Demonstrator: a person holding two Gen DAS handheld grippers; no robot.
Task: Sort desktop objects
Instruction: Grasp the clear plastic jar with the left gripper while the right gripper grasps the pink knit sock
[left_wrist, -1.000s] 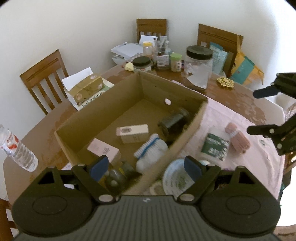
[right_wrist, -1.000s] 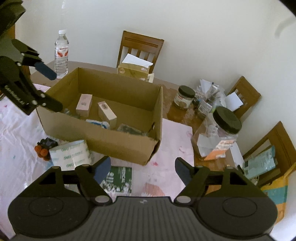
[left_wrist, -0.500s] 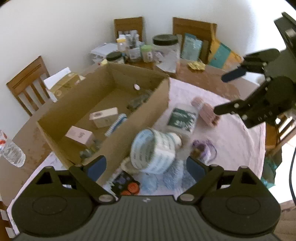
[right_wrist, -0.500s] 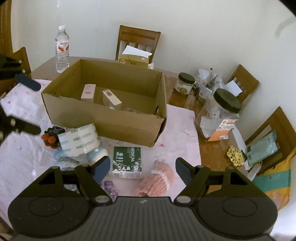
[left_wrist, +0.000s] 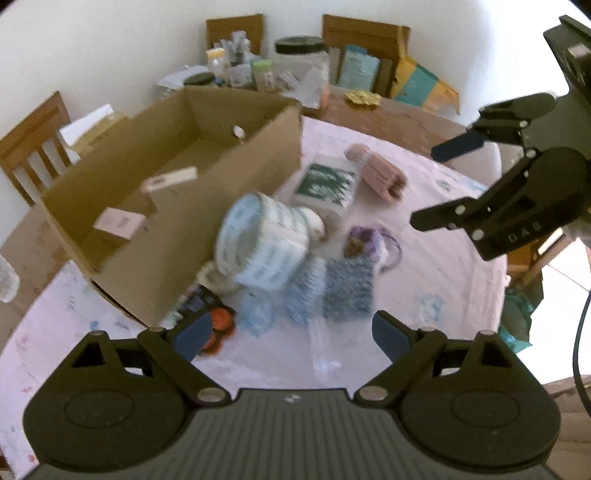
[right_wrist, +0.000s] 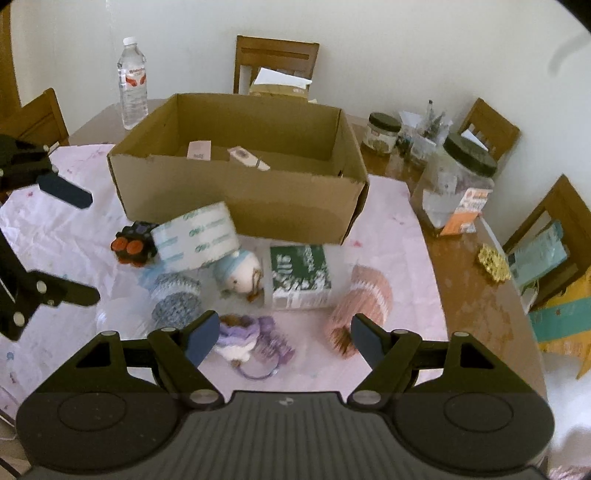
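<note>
Left hand-held gripper: wide, empty, above the worktop. Loose items beside the cardboard box: tape roll, green packet, pink knit. Right hand-held gripper: wide, empty. Step judged: selecting; next, descend and close on one item.

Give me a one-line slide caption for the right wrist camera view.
Open right gripper hovers over knitted items beside a green box and tape roll, in front of the cardboard box.

Readable text: "DAS" embossed on the right tool body. Print on the green box and tape roll: illegible through blur.
</note>
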